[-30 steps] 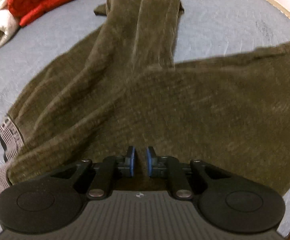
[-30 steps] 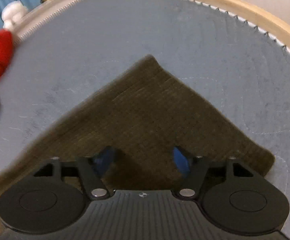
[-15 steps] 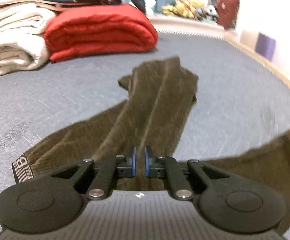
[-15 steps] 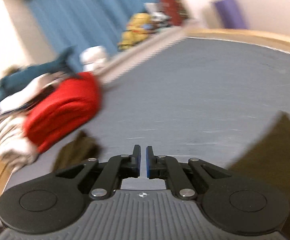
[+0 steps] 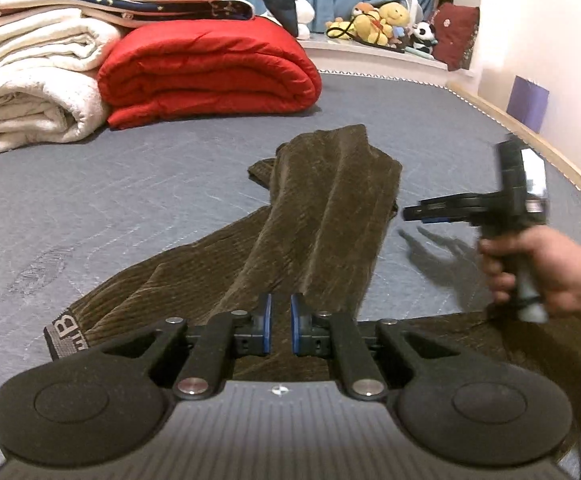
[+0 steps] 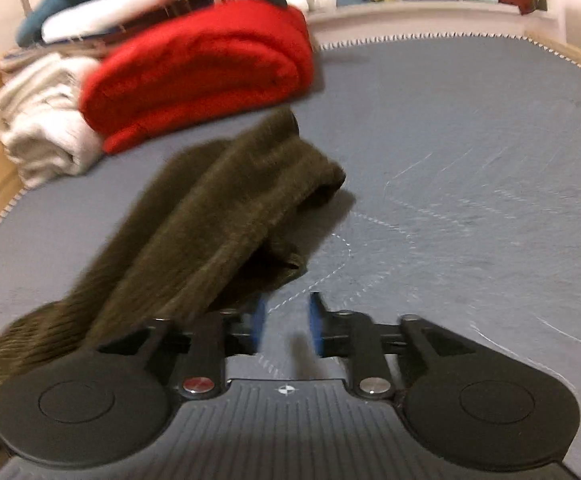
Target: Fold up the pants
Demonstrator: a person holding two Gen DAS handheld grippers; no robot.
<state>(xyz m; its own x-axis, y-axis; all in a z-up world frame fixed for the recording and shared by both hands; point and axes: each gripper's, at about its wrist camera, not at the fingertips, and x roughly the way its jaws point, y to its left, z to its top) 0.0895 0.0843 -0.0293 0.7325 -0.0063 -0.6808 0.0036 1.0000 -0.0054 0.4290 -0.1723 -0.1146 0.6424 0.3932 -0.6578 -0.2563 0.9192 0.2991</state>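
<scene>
Barely begun: the pants point(image 5: 322, 216) lie unfolded on the bed point(image 5: 110, 200), legs still splayed apart.

One leg runs toward 12 o'clock, its cuff near the red blanket point(image 5: 210, 68); the other spreads toward 3 o'clock, and the waistband label sits at 9 o'clock. The left hand-held gripper point(image 5: 280, 326) hovers over the crotch area, jaws nearly together, apparently holding nothing. The right hand-held gripper point(image 6: 286, 328), gripped by a hand point(image 5: 554, 272), has just been opening; its jaws stand partly apart over bare mattress beside the far cuff, nothing between them. Bringing the legs together and every fold after that remain.
</scene>
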